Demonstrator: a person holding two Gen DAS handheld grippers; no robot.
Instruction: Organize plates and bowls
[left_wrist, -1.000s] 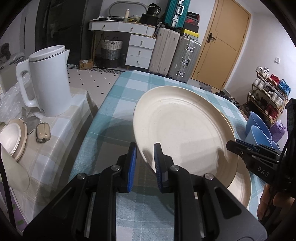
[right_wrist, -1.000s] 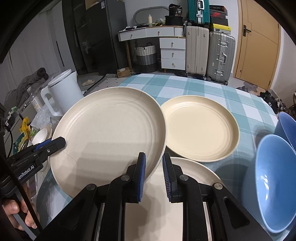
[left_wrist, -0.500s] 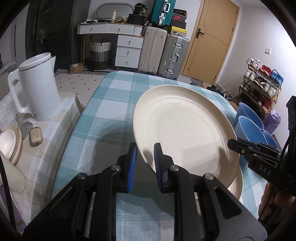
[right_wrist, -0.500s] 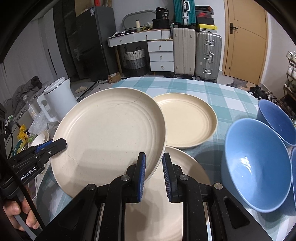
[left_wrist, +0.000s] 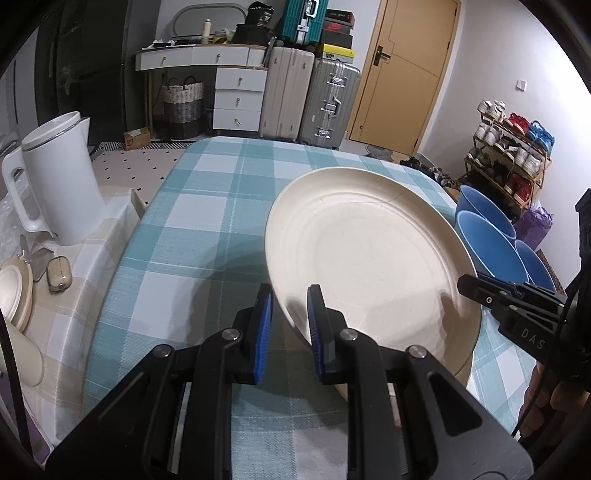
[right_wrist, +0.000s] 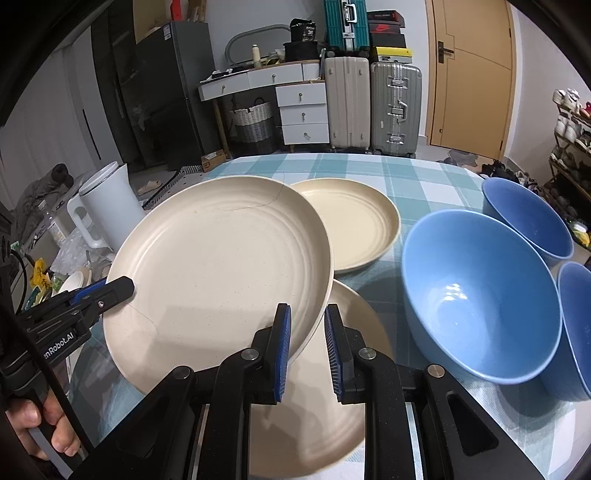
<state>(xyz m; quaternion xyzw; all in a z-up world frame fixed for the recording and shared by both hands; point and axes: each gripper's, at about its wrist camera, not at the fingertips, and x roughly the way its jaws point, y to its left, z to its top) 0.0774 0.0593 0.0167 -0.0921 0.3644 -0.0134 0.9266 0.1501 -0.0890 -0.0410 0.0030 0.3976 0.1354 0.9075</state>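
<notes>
A large cream plate (left_wrist: 369, 254) (right_wrist: 221, 266) is held in the air above the checked table (left_wrist: 207, 206), tilted. My left gripper (left_wrist: 290, 328) is shut on its left rim and my right gripper (right_wrist: 306, 347) is shut on its right rim. Under it lies a second cream plate (right_wrist: 325, 406). A third cream plate (right_wrist: 351, 225) lies further back. Three blue bowls stand to the right: a near one (right_wrist: 480, 295), one behind it (right_wrist: 528, 218), one at the edge (right_wrist: 576, 328).
A white kettle (left_wrist: 55, 184) stands on a side table at the left, with a small case (left_wrist: 58, 275) and a small dish (left_wrist: 13, 291). Suitcases (left_wrist: 310, 99), drawers and a door stand behind the table. A shoe rack (left_wrist: 513, 155) is at the right.
Both grippers have carried the held plate to the right, over the plate lying on the table. The blue bowls have come into closer view at the right.
</notes>
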